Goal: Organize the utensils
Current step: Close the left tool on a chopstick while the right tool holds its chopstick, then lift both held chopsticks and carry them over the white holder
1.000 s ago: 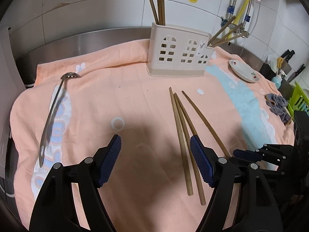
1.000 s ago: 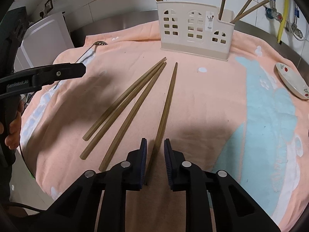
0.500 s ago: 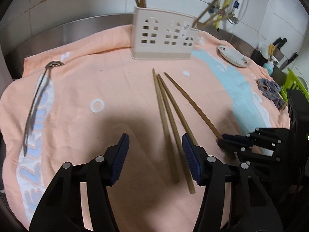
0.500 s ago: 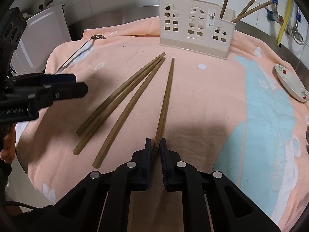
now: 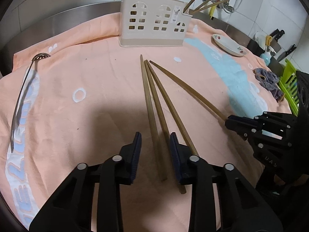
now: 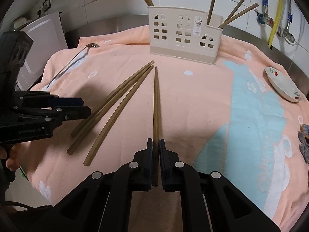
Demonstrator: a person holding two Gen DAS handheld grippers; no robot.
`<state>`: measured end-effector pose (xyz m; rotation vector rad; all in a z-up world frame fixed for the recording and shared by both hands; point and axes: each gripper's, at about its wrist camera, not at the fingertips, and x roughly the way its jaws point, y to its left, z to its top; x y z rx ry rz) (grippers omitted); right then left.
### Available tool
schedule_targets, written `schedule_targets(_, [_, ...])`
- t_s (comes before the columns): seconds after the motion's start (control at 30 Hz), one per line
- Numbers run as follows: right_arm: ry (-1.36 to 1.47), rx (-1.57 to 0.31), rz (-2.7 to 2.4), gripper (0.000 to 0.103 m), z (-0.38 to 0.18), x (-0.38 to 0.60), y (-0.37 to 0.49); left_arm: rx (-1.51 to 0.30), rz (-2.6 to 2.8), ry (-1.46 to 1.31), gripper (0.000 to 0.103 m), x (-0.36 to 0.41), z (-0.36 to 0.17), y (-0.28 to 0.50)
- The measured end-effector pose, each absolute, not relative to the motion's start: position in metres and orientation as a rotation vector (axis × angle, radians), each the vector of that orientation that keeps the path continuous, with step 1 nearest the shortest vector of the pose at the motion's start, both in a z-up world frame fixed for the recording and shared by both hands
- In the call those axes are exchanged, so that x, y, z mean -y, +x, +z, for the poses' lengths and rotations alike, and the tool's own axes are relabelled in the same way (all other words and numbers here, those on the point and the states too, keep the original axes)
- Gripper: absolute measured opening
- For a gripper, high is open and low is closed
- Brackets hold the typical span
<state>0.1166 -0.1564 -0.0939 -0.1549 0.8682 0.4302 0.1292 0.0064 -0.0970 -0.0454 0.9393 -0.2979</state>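
Several chopsticks already stand in the holder [image 6: 183,32]. Four remain: right tongs [image 6: 155,160] pinch one chopstick [image 6: 156,104], left tongs [image 5: 155,150] (closing) straddle two chopsticks [image 5: 152,116].

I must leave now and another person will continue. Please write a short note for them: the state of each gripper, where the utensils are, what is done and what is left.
Right gripper: shut on one chopstick at its near end; the chopstick lies on the towel.
Left gripper: jaws closing around two chopsticks, pads not yet touching them. A third chopstick lies just outside its right finger.
Holder: at the back of the towel, with chopsticks already standing in both end compartments.
Slotted spoon: on the towel's left edge, untouched.
Left: put four chopsticks and the spoon into the holder.
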Motion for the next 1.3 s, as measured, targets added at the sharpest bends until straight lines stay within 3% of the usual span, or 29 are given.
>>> schedule_targets(0.4, [-0.129, -0.853, 0.417, 0.007, -0.092, 0.170, 0.118, -0.975, -0.261, -0.022, 0.018, 0.000, -0.109, 0.139])
schedule_targets(0.8, [-0.112, -0.875, 0.425, 0.007, -0.101, 0.170, 0.121, -0.957, -0.226, 0.040, 0.017, 0.012, -0.112, 0.144])
schedule_targets(0.9, [-0.112, -0.866, 0.424, 0.007, -0.098, 0.171, 0.120, -0.956, -0.218, 0.044, 0.010, 0.012, -0.111, 0.144])
schedule_targets(1.3, [-0.128, -0.719, 0.415, 0.007, -0.048, 0.176, 0.119, -0.848, -0.231, 0.017, 0.006, -0.003, -0.067, 0.138])
